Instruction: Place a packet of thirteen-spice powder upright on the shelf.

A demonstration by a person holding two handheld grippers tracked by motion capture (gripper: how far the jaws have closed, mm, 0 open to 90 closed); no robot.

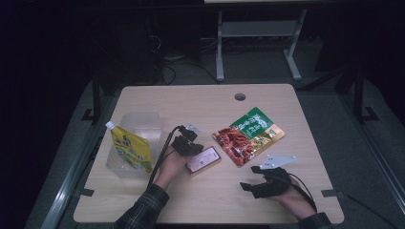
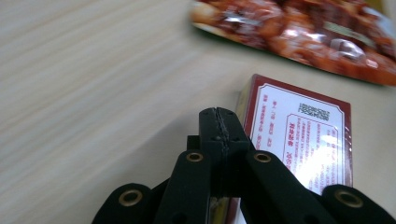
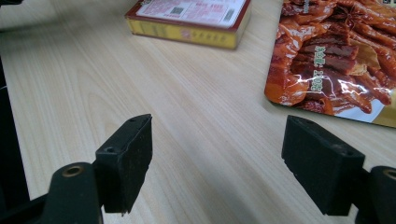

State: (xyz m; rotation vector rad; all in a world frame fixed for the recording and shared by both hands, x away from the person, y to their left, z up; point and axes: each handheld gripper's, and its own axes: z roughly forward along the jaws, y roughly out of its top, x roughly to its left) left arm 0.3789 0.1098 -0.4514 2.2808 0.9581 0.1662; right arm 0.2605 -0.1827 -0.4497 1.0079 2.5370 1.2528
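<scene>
Red/yellow box (white label up) flat; left hand-held gripper closed beside it, right wide open, empty.

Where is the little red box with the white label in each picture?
High view: the red box lies mid-table, beside the left tool.
Left gripper view: it sits lower right, just right of the closed jaws.
Right gripper view: it is at the top edge, left of centre.
Shared landmark: the red snack bag lying next to it.
</scene>
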